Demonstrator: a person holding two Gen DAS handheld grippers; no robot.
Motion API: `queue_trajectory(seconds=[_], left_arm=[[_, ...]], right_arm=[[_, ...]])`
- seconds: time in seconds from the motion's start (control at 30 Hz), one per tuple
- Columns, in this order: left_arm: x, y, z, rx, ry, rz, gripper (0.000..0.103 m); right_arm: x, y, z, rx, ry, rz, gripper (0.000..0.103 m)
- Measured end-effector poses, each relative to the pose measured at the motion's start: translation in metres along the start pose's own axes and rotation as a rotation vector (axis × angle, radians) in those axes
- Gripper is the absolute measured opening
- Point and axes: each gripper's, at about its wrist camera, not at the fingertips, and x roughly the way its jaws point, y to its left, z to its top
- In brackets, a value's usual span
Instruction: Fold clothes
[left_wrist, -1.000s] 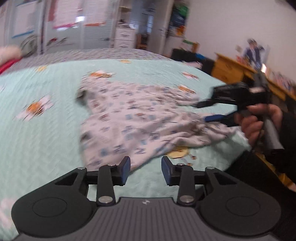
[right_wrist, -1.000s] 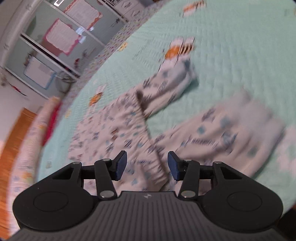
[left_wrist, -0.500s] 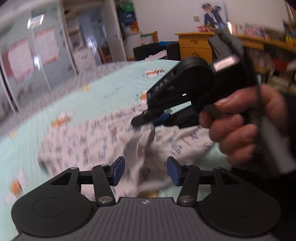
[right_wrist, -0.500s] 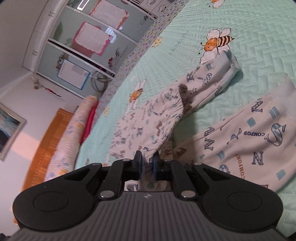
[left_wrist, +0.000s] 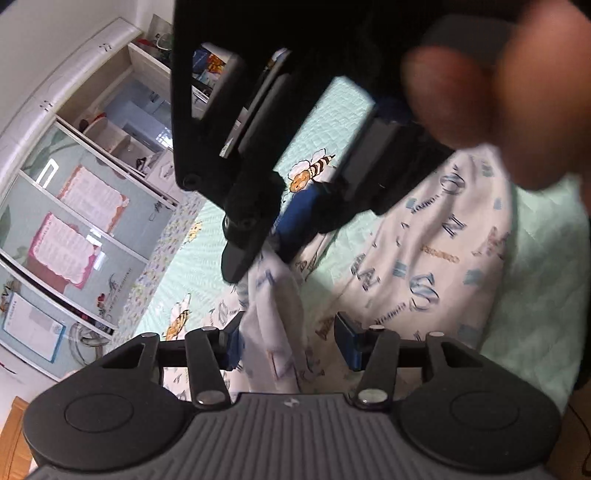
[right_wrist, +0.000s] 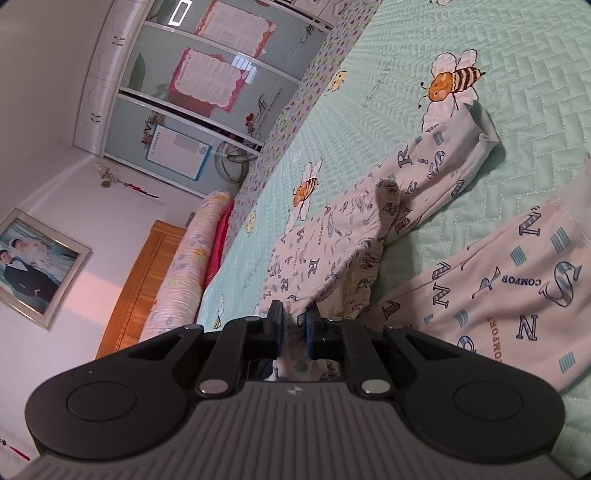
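Pyjama trousers (right_wrist: 509, 295), white w/ letter print, are lying spread on the mint quilted bedspread (right_wrist: 388, 122), one leg reaching toward the far right by a bee motif (right_wrist: 448, 83). Right gripper (right_wrist: 294, 326) is pinching a bunch of the fabric near the waist, blue pads nearly together w/ cloth squeezed between them, and the fabric is rising off the bed in a tented fold just beyond the tips.

In the left wrist view, the left gripper (left_wrist: 290, 345) is sitting w/ fingers spread wide; a hanging strip of the same trousers (left_wrist: 436, 266) is dangling between the pads, brushing the left pad, not clamped. Right gripper (left_wrist: 258, 229) is filling the top of that view, very close, its tips holding the top of the dangling strip. Person's hand (left_wrist: 498, 96) is showing blurred at upper right, wrapped round that tool.

Far left, wardrobe doors (right_wrist: 192, 96) w/ pink posters are lining the wall; rolled bedding (right_wrist: 184, 266) is lying along a wooden headboard (right_wrist: 136, 288), & a framed photo (right_wrist: 33, 266) is hanging on the near-left wall.
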Motion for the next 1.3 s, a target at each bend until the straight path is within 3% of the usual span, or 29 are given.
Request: queue_trajectory(seconds=[0.07,0.1,0.23,0.33,0.47,0.67,0.7,0.8,0.9,1.0,1.17,1.3], left_arm=[[0.008,0.011,0.003,-0.043,0.013,-0.01,0.016],[0.012,0.022,0.003,-0.092,0.024,-0.019,0.014],[0.02,0.076,-0.012,-0.268,0.06,-0.004,0.008],[0.007,0.138,-0.041,-0.491,0.052,0.059,0.008],[-0.032,0.234,-0.119,-0.904,0.043,0.208,0.008],[-0.101,0.299,-0.296,-1.368,0.175,0.504,0.008],[-0.109,0.303,-0.323,-1.437,0.204,0.531,0.008],[-0.116,0.281,-0.387,-1.606,0.309,0.512,0.01],[-0.113,0.253,-0.41,-1.695,0.293,0.466,0.012],[-0.115,0.24,-0.416,-1.723,0.219,0.412,0.035],[-0.11,0.238,-0.423,-1.706,0.089,0.409,0.04],[-0.113,0.228,-0.432,-1.751,0.072,0.435,0.04]], right_arm=[[-0.011,-0.008,0.001,0.043,-0.042,0.019,0.028],[-0.019,-0.013,0.003,0.063,-0.066,0.024,0.036],[-0.049,-0.036,0.006,0.12,-0.136,-0.006,0.037],[-0.058,-0.046,0.001,0.138,-0.142,-0.045,0.037],[-0.053,-0.045,-0.01,0.134,-0.116,-0.068,0.037],[-0.015,-0.016,-0.03,0.051,-0.014,-0.077,0.038],[-0.006,-0.01,-0.035,0.036,0.005,-0.082,0.038],[0.02,0.008,-0.05,-0.006,0.067,-0.102,0.038],[0.045,0.029,-0.064,-0.05,0.125,-0.128,0.038],[0.068,0.055,-0.075,-0.113,0.167,-0.143,0.038],[0.116,0.11,-0.094,-0.246,0.231,-0.137,0.038],[0.19,0.172,-0.118,-0.397,0.311,-0.086,0.04]])
